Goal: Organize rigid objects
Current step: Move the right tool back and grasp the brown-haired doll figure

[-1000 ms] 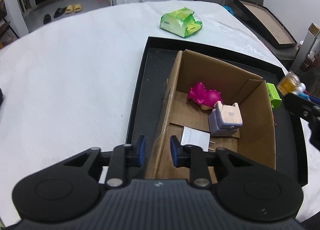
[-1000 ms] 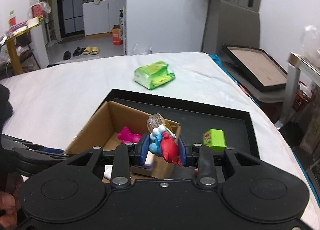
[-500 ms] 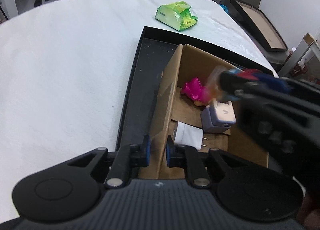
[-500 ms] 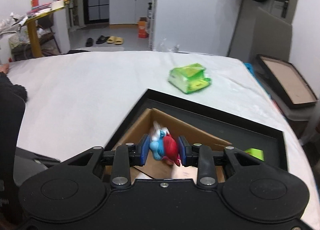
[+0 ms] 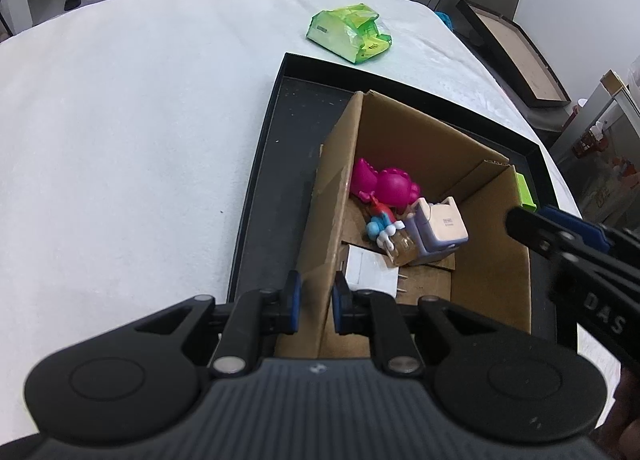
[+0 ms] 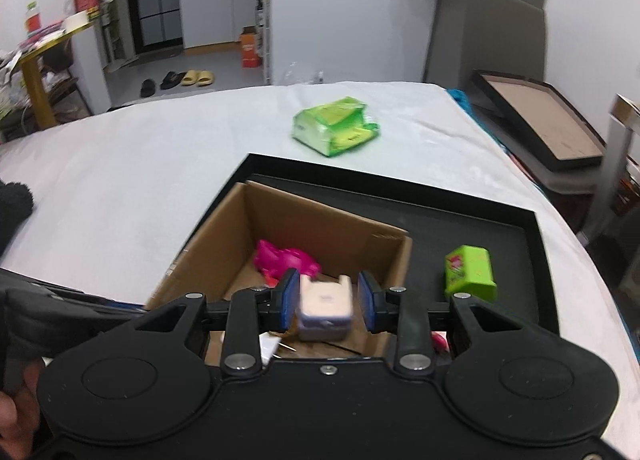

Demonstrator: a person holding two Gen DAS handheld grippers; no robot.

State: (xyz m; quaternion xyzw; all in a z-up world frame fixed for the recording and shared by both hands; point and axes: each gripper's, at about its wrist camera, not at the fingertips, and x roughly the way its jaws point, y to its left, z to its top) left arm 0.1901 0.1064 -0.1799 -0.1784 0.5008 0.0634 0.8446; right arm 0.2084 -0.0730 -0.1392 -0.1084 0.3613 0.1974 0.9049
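Right wrist view: right claw (image 6: pixel 328 302) hangs released over the cardboard box's (image 6: pixel 224 216) near edge, nothing between its pads; the green block (image 6: pixel 471 273), the one toy outside the box, lies on the black tray (image 6: pixel 536 220) ahead and right, tilted. Left claw (image 5: pixel 313 302) is clenched on the box's wall, so the right is likelier to fetch it.

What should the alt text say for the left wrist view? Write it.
The left gripper straddles the near wall of an open cardboard box standing in a black tray on a white cloth. Inside lie a pink toy, a blue figure, a lilac-and-cream cube and a white charger.
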